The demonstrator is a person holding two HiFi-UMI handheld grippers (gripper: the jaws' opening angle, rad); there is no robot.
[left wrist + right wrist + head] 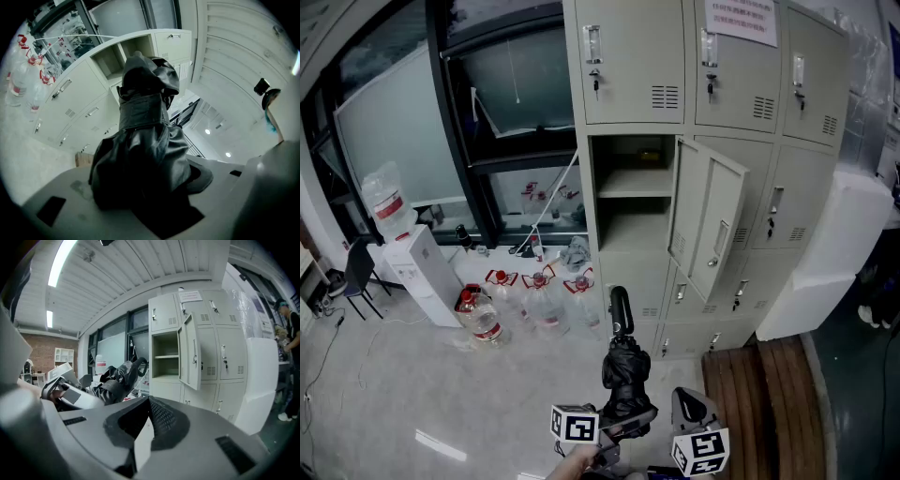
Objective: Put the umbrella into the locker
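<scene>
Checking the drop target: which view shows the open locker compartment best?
Head view: the open locker compartment faces the camera, shelf and swung-out door clear. Right gripper view shows it smaller, obliquely. Left gripper view shows it tilted, small, past the umbrella.

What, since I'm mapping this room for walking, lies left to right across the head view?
Black chair → water dispenser → bottles on the floor → open locker → locker door → white block.

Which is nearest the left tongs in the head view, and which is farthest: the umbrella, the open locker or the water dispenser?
1. umbrella: gripped in the left tongs, sticking out just ahead of them.
2. open locker: straight ahead, with its door swung to the right.
3. water dispenser: far off on the left, by the window.
</scene>
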